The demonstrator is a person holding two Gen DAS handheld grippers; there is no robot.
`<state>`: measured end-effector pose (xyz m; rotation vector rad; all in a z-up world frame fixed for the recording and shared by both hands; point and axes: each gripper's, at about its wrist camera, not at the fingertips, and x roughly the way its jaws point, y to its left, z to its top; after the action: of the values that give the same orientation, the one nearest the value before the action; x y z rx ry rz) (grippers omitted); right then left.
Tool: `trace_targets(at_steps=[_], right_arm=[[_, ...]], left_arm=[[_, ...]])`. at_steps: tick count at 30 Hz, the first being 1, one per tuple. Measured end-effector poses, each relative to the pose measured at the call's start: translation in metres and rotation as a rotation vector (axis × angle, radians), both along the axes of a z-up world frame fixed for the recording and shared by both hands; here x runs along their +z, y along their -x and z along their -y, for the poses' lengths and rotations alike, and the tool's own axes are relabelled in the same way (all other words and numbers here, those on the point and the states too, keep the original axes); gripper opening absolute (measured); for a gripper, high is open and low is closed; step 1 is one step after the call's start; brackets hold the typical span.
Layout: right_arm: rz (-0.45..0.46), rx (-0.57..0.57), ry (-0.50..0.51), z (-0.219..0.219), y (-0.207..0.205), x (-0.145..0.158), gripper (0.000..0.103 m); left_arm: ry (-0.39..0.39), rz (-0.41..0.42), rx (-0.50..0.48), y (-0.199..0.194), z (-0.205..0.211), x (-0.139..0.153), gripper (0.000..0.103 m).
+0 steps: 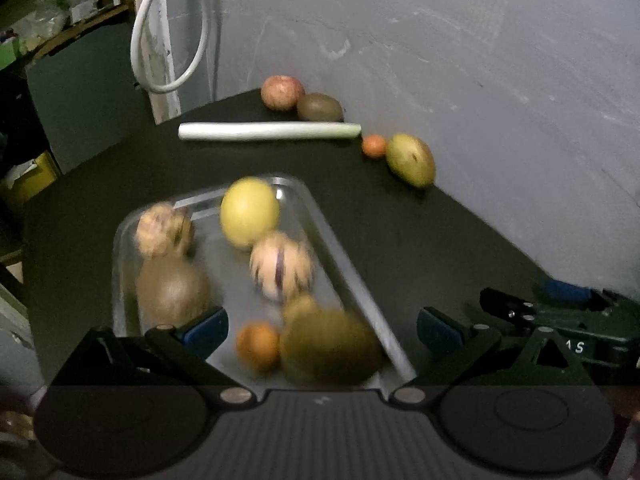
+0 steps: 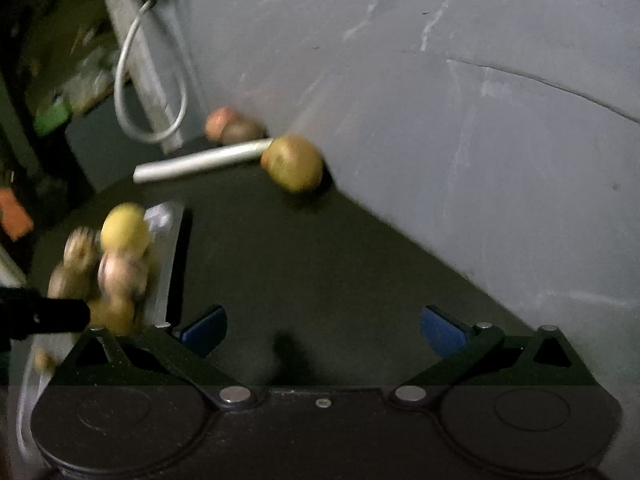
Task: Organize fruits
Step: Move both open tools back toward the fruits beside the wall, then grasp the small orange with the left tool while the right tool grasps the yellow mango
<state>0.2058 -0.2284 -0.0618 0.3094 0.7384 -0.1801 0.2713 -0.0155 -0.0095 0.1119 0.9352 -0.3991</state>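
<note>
Along the worktop's [image 1: 400, 240] far edge lie an apple [image 1: 282, 92], kiwi [image 1: 320, 107], leek [image 1: 268, 131] and mango [image 1: 411, 159]; the left gripper [image 1: 322, 330] and right gripper [image 2: 323, 328] gape empty, the left one over the tray [image 1: 352, 264].

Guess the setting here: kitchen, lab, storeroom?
Probably a storeroom or workshop corner, not a kitchen: a dark table against a bare scuffed wall, a loose white cable hanging, and cluttered shelves behind.

Shiny metal tray [image 1: 352, 264] on a matt dark tabletop [image 1: 400, 232]. Smooth yellow fruit [image 1: 249, 211]; glossy white cable [image 1: 160, 40]. Painted wall [image 1: 440, 40], scuffed and matt.
</note>
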Motion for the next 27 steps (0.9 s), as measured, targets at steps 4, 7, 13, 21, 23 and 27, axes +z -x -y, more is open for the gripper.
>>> trace_targets(at_steps=[4,7,13,21,23,27], right_arm=[[0.048,-0.03,-0.054,0.008,-0.036,-0.005,0.102],[0.071,-0.03,-0.052,0.006,-0.063,-0.009,0.102],[0.089,-0.039,-0.031,-0.002,-0.113,-0.014,0.102],[0.082,-0.077,-0.022,-0.004,-0.156,-0.026,0.09],[0.082,-0.077,-0.026,-0.005,-0.162,-0.028,0.089],[0.081,-0.092,-0.039,-0.005,-0.167,-0.03,0.087]], left_arm=[[0.024,-0.005,0.013,-0.048,0.023,0.004,0.102],[0.059,-0.009,0.022,-0.09,0.039,0.005,0.102],[0.119,-0.07,0.09,-0.164,0.066,-0.011,0.102],[0.1,-0.148,0.03,-0.205,0.096,-0.043,0.102],[0.094,-0.144,0.021,-0.206,0.099,-0.046,0.102],[0.105,-0.139,0.019,-0.215,0.103,-0.049,0.099]])
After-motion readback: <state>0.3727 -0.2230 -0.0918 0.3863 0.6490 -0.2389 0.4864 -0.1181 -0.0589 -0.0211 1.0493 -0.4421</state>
